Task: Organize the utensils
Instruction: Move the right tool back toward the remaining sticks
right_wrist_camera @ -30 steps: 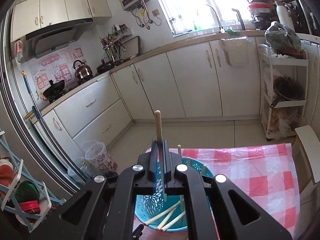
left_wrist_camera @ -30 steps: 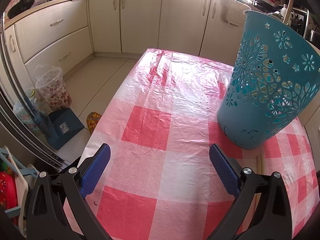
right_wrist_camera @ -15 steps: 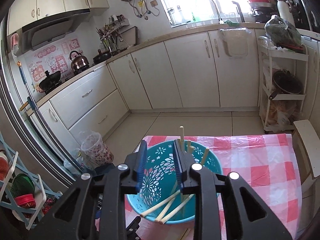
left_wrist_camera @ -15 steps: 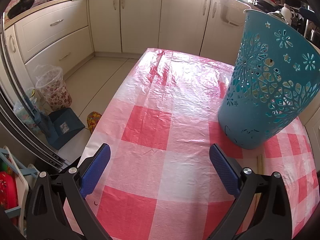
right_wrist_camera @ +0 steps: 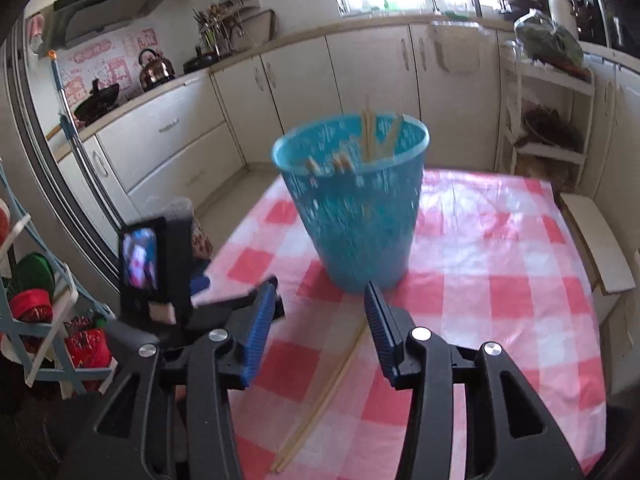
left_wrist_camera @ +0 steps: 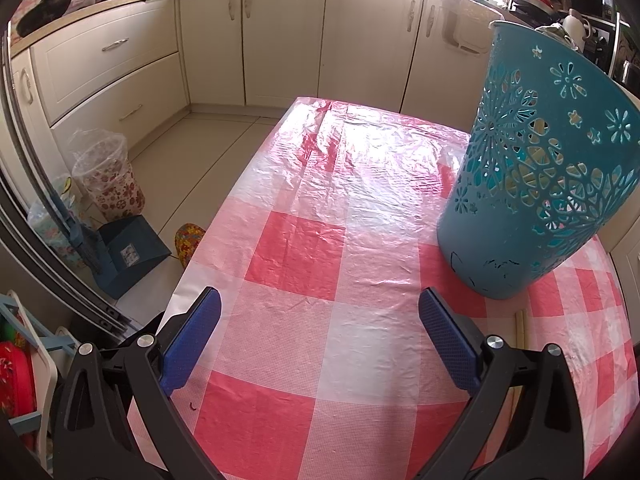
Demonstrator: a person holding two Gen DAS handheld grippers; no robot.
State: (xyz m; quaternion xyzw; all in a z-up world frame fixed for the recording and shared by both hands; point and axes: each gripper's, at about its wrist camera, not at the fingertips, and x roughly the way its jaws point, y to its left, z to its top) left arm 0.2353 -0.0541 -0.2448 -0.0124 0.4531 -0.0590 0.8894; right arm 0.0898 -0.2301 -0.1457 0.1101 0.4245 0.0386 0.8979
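Note:
A teal cut-out basket (right_wrist_camera: 354, 204) stands on the pink checked tablecloth (right_wrist_camera: 488, 292), with several wooden chopsticks (right_wrist_camera: 370, 134) leaning inside it. It also fills the right of the left wrist view, basket (left_wrist_camera: 536, 184). A pair of chopsticks (right_wrist_camera: 324, 392) lies on the cloth in front of the basket, seen in the left wrist view as chopstick ends (left_wrist_camera: 521, 328). My right gripper (right_wrist_camera: 320, 312) hovers above that pair, its jaws opening with nothing between them. My left gripper (left_wrist_camera: 320, 336) is open over bare cloth, left of the basket.
The left gripper's camera body (right_wrist_camera: 154, 260) sits at the table's left edge. Beyond the table are cream cabinets (left_wrist_camera: 288, 36), a bagged floral bin (left_wrist_camera: 110, 178) and a blue dustpan (left_wrist_camera: 128, 250) on the floor. A white shelf rack (right_wrist_camera: 548, 120) stands at the right.
The right gripper let go of the chopstick into the basket, opened its jaws, and dropped back and down to the pair on the cloth. The left gripper has stayed put.

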